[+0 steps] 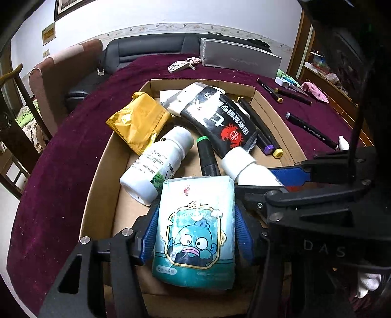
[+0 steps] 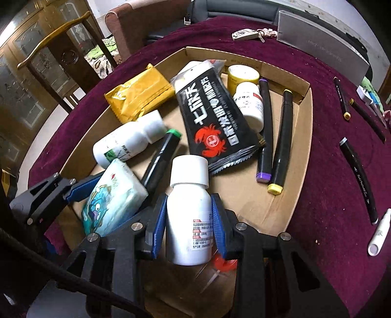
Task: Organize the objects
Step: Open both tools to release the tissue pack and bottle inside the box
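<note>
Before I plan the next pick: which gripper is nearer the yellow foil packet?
Left. The left gripper, shut on the tissue pack, sits on the yellow foil packet side of the box; the right gripper, holding the white bottle, is further across.

A dark sofa (image 1: 146, 50) and brown armchair (image 1: 61, 73) fill the upper left; a framed picture (image 1: 70, 8) hangs top left; a wooden cabinet (image 2: 29, 80) stands left.

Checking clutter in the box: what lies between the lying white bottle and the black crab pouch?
A black marker with a green cap lies between the lying bottle and the crab pouch; clearest in the right wrist view.
</note>
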Demonstrator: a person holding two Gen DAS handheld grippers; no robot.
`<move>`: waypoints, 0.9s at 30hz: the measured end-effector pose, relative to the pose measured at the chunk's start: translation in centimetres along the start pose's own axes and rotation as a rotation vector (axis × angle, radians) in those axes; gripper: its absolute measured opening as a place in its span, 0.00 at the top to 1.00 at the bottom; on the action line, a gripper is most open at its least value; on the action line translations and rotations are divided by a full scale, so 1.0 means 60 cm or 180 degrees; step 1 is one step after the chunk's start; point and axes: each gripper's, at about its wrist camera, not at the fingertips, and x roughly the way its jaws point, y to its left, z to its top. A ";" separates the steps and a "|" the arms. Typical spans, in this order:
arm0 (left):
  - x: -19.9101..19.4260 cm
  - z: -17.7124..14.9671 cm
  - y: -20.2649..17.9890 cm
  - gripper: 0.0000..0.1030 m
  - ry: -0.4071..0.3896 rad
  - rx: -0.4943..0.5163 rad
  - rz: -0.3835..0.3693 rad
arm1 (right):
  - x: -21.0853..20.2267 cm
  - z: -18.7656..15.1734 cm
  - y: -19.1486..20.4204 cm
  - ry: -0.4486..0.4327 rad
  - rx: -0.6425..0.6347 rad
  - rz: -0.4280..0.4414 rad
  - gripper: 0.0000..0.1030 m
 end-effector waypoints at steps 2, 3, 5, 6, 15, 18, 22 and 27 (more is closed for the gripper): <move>-0.001 0.001 0.003 0.51 -0.0006 -0.0033 -0.0054 | -0.001 -0.003 -0.003 0.0002 0.0037 0.0026 0.68; -0.002 0.002 0.005 0.51 -0.0008 -0.0066 -0.0097 | -0.002 -0.005 -0.006 0.0002 0.0063 0.0047 0.68; -0.003 0.002 0.008 0.51 -0.0015 -0.0135 -0.0172 | -0.004 -0.008 -0.011 -0.0011 0.0126 0.0082 0.68; -0.002 0.004 0.010 0.51 -0.0026 -0.0170 -0.0204 | -0.005 -0.008 -0.015 -0.0020 0.0171 0.0097 0.68; 0.008 0.013 0.023 0.50 -0.0067 -0.0324 -0.0032 | -0.024 -0.010 -0.035 -0.0176 0.0400 0.0130 0.65; 0.005 0.013 0.029 0.50 -0.0085 -0.0407 -0.0074 | -0.028 -0.008 -0.027 -0.0208 0.0397 0.0109 0.63; -0.006 0.018 0.028 0.50 -0.0138 -0.0483 -0.0294 | -0.037 -0.008 -0.034 -0.0276 0.0456 0.0140 0.62; -0.018 0.024 0.005 0.49 -0.0218 -0.0421 -0.0480 | -0.054 -0.010 -0.051 -0.0403 0.0617 0.0157 0.61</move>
